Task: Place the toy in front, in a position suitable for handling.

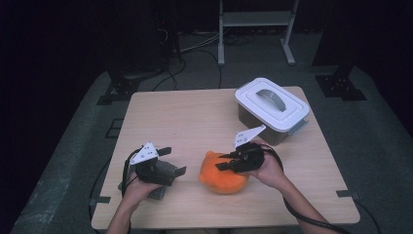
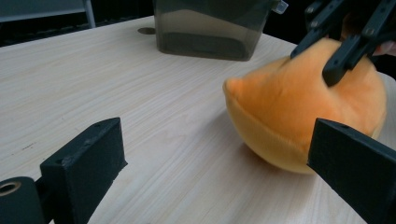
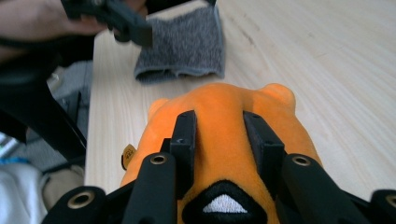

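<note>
Right gripper point(image 1: 225, 161) is seen lowered onto the orange plush toy point(image 1: 220, 176), its two black jaws set a little apart and pressed into the top of the soft body, so the toy is pinched between them. That toy is found near the front middle of the counter point(image 1: 185, 117), resting on the wood. Left gripper point(image 1: 176, 161) is held just beside the toy, at its left in the high view, with its jaws wide apart and nothing between them. A grey cloth point(image 3: 187, 46) is laid under that hand. A lidded white box point(image 1: 271, 108) is placed at the far right corner.
</note>
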Available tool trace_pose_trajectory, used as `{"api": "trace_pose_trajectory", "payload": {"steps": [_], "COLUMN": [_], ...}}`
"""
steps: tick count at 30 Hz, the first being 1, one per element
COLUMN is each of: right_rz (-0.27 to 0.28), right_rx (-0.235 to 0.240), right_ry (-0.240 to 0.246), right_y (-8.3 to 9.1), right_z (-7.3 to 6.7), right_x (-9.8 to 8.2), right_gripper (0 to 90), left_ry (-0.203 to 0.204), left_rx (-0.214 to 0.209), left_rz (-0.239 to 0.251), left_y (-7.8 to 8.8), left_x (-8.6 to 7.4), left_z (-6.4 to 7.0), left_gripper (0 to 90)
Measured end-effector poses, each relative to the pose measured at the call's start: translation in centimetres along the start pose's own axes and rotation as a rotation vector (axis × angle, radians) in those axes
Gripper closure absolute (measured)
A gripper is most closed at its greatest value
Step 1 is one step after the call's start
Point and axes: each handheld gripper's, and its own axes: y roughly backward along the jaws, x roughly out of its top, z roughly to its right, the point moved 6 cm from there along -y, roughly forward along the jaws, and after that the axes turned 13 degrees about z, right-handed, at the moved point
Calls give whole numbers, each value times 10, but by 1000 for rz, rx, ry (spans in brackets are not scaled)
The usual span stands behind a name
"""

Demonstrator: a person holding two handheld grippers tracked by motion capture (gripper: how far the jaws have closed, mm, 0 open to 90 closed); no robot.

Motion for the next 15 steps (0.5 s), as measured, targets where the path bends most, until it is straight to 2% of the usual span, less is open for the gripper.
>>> {"api": "trace_pose_trajectory", "payload": {"steps": [3,4,7,8,11,12,15], "right_rz": [-41,-22,-16,-3,19,48,73], "right_rx": [17,39,45,47,51,48,38], "right_ry": [30,34,36,26,15,10,9], "right_y": [-8,-7,-5,-3,2,10,17], "right_z": [-1,-2,-4,-5,-6,-8,-9], "right_x": [-13,-15,-14,-13,-11,-9,-8], "right_gripper": [641,594,541,488,456,417,384], "left_ry": [1,3,5,-6,-23,-39,-55], "left_rx": [1,1,3,5,3,-2,3], "left_rz": [0,0,1,1,-7,-18,-26], "left_y": [2,3,6,9,12,15,19], "left_x": [0,1,1,2,2,1,1], "left_z": [-2,-3,-6,-8,-10,-12,-15], "left_gripper": [33,33,33,34,43,52,54]}}
